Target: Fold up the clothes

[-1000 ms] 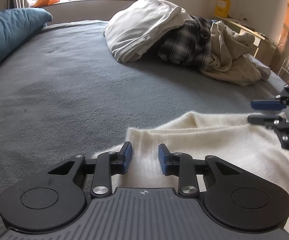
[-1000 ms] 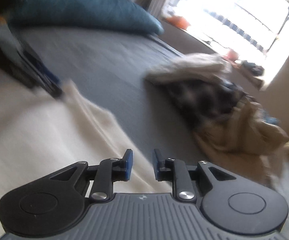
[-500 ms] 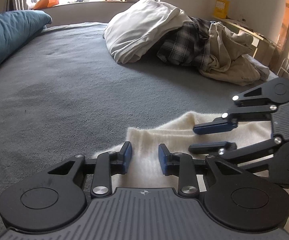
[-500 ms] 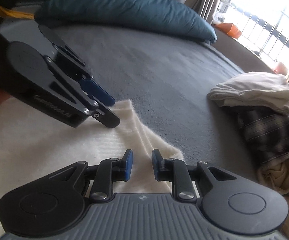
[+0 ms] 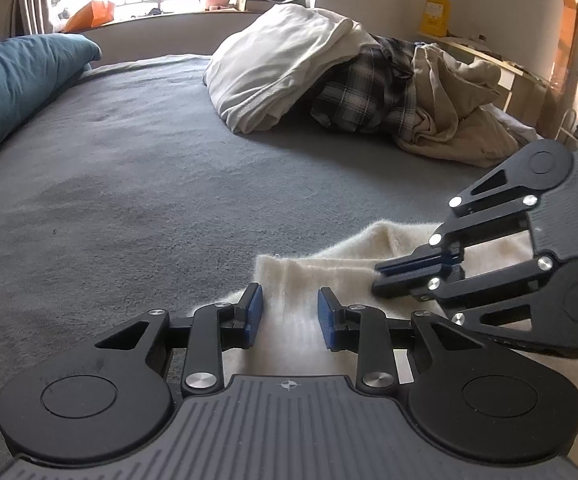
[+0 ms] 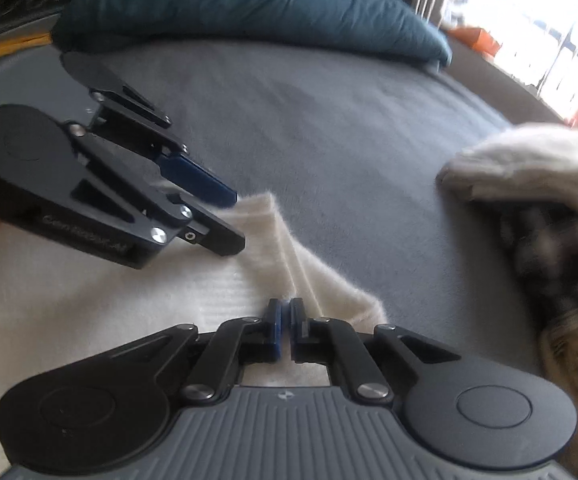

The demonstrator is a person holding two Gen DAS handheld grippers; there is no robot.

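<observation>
A cream knit garment lies flat on the grey bed cover, its corner pointing away from me. My left gripper stands open over the garment's near edge, with cloth showing between its blue pads and no grip on it. To its right, my right gripper lies low on the cloth with its fingers together. In the right wrist view the right gripper is shut on a raised ridge of the cream garment. The left gripper sits open at the left there, at the garment's tip.
A heap of clothes lies at the far right of the bed: a white garment, a plaid shirt and a beige garment. A teal pillow lies along the left side. A cluttered windowsill runs behind.
My right gripper has swung in from the right toward the left gripper, come down on the cream garment and shut on a fold. The left gripper has stayed open and still.
</observation>
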